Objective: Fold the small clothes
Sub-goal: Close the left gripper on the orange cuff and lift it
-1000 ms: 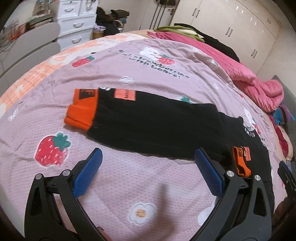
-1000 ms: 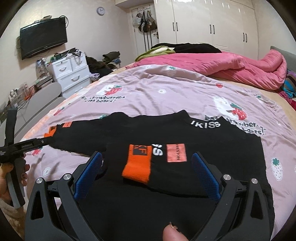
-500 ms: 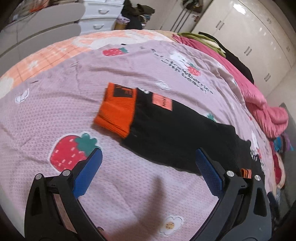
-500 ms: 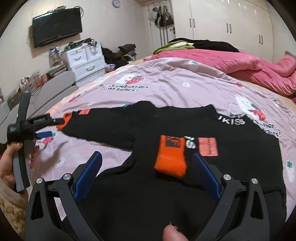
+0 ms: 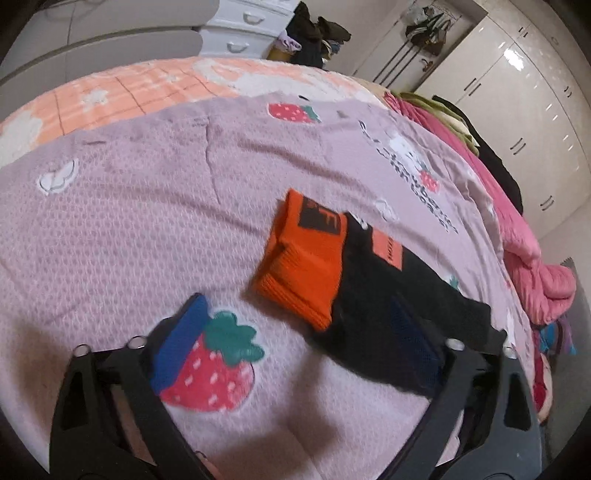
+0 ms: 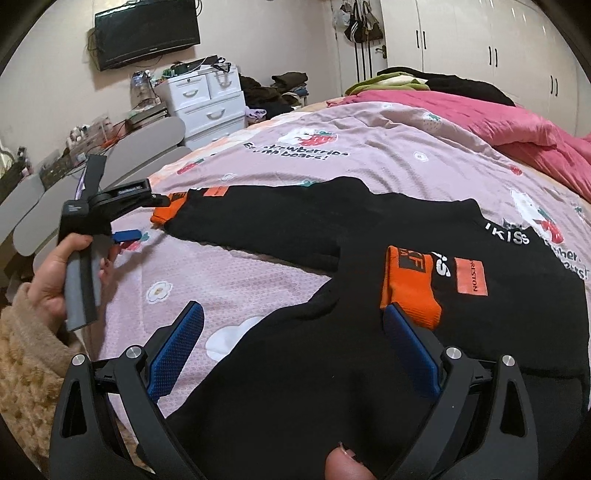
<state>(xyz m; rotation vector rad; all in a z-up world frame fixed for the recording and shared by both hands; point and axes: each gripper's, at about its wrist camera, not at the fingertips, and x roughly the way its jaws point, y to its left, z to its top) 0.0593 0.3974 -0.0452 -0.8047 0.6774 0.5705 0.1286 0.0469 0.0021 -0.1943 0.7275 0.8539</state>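
Observation:
A black sweater (image 6: pixel 314 369) lies flat on the pink strawberry bedspread (image 6: pixel 258 280). Its right sleeve is folded across the body, with the orange cuff (image 6: pixel 410 284) just beyond my right gripper's right pad. My right gripper (image 6: pixel 293 349) hovers open over the sweater's body, nothing between its pads. The left sleeve (image 5: pixel 399 295) stretches out sideways and ends in an orange cuff (image 5: pixel 303 266). My left gripper (image 5: pixel 295 343) sits just short of that cuff, jaws closing. The cuff's near corner and the sleeve lie between the fingers, but the pads are not pressing them. In the right wrist view the left gripper (image 6: pixel 147 218) is at the cuff (image 6: pixel 164 214).
A pink duvet (image 6: pixel 498 118) and piled clothes lie at the bed's far side. White drawers (image 6: pixel 207 103), grey chair backs (image 6: pixel 147 140) and a wall TV (image 6: pixel 147 33) stand beyond the bed's left edge. A hand (image 6: pixel 55 273) in a fuzzy beige sleeve holds the left gripper.
The left gripper moved in on the left sleeve's orange cuff and rolled, and its jaws narrowed a little. The right gripper shifted left, so the folded cuff is now beside its right pad.

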